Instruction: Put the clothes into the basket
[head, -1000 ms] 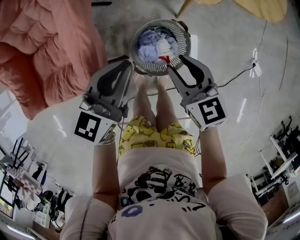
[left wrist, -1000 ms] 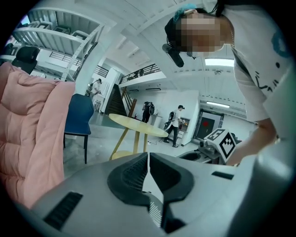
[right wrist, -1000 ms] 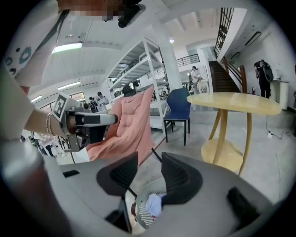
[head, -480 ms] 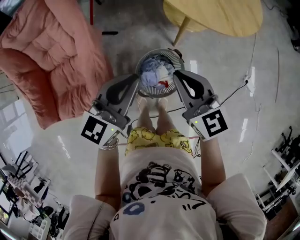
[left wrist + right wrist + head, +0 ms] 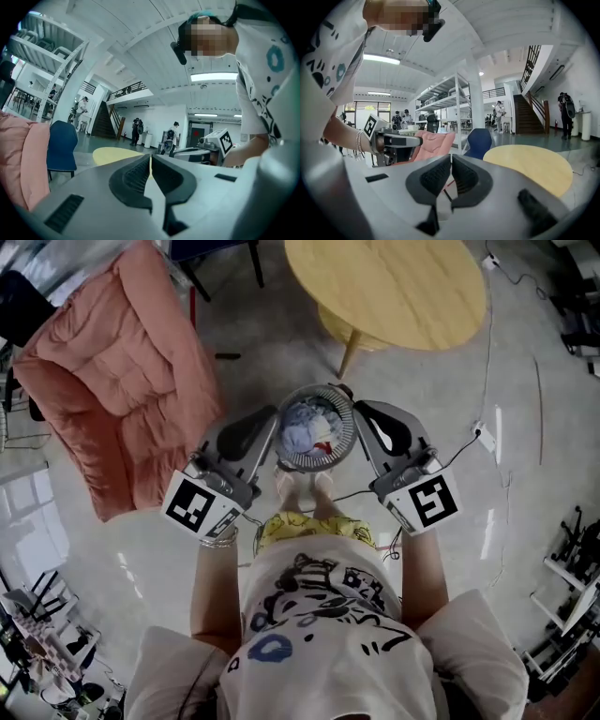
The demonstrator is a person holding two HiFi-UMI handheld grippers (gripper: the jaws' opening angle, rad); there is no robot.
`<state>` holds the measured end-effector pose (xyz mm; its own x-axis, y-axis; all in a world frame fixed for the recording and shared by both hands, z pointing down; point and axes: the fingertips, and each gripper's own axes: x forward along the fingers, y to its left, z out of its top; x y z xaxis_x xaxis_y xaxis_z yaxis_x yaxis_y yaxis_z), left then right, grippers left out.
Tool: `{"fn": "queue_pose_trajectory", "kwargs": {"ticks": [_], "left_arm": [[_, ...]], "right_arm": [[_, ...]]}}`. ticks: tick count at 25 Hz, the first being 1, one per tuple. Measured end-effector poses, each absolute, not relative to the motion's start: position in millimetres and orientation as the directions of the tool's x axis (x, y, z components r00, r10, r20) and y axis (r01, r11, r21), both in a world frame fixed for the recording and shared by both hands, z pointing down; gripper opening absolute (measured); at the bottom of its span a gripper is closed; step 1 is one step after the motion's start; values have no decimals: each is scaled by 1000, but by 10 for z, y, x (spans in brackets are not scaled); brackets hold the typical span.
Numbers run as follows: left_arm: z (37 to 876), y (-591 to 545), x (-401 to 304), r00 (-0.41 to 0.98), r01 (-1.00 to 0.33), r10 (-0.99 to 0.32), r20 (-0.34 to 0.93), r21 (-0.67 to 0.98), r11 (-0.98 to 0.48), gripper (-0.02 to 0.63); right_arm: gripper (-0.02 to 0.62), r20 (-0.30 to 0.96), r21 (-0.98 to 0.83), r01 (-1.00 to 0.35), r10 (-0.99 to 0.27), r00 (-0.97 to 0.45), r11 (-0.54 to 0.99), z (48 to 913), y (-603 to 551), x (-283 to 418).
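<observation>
Nearest in the head view, the person's printed shirt (image 5: 323, 615) is filling the lower frame, and both arms are reaching forward with a gripper in each hand. The left gripper (image 5: 270, 416) is showing its jaws pressed together with nothing between them. The right gripper (image 5: 360, 411) is likewise closed and empty, with only a hairline slit between its pads. Their tips are lying to either side of the round slatted basket (image 5: 323, 462), which is standing on the pale floor (image 5: 516, 474) just beyond the person's feet (image 5: 302, 486). Whether either tip is touching the rim cannot be told. The clothes (image 5: 302, 427), a bluish-white heap with a scrap of red, are lying inside the basket. Past it a round yellow table (image 5: 394, 287) is standing, and off to the left a pink quilted cover (image 5: 122, 381) is spreading over a seat. Far back in the hall, people (image 5: 174, 137) are standing near a staircase (image 5: 527, 115)
</observation>
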<state>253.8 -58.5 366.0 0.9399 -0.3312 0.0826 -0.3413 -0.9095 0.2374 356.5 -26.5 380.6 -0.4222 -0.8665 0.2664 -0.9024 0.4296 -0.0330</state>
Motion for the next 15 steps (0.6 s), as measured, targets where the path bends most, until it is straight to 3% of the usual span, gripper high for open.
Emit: {"fn": "queue_pose_trajectory", "kwargs": {"ticks": [15], "left_arm": [[2491, -818, 2252, 922, -380, -385, -37, 91, -920, 23]], "right_arm": [[32, 90, 96, -923, -927, -365, 373, 2374, -366, 3779]]}}
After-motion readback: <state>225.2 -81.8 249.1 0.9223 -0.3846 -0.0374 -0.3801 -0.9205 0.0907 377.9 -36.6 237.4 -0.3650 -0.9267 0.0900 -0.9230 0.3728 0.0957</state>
